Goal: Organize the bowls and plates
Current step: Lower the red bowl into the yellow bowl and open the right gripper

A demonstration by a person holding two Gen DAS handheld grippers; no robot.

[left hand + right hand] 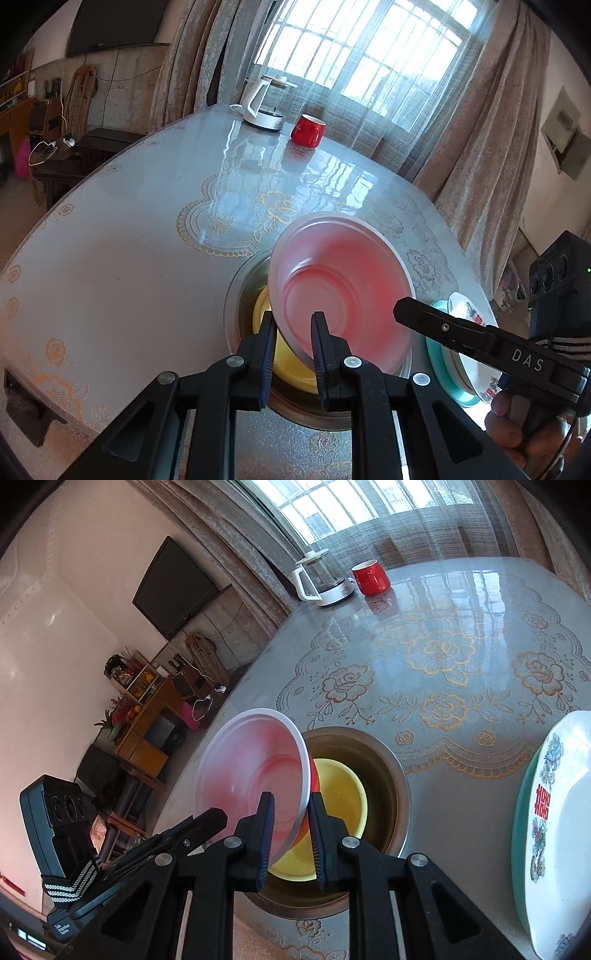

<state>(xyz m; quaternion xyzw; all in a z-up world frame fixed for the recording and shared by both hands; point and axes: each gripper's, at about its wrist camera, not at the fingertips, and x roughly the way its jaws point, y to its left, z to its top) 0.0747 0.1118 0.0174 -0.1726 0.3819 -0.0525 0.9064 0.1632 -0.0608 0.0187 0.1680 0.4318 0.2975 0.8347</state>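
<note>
Both grippers — left gripper [293,332], right gripper [291,812] — pinch the pink bowl [343,280] rim. Looks light, stiff, slick plastic; I'd hold the rim firmly.

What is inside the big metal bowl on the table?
Inside the metal bowl sits a yellow bowl. The tilted pink bowl, gripped at its rim by both grippers, hangs over it and covers part of the yellow bowl, so anything beneath that part cannot be seen.

Bright barred window [354,55], sheer beige curtains [491,147], wall-mounted television [173,587], wooden shelving [147,716]
</note>
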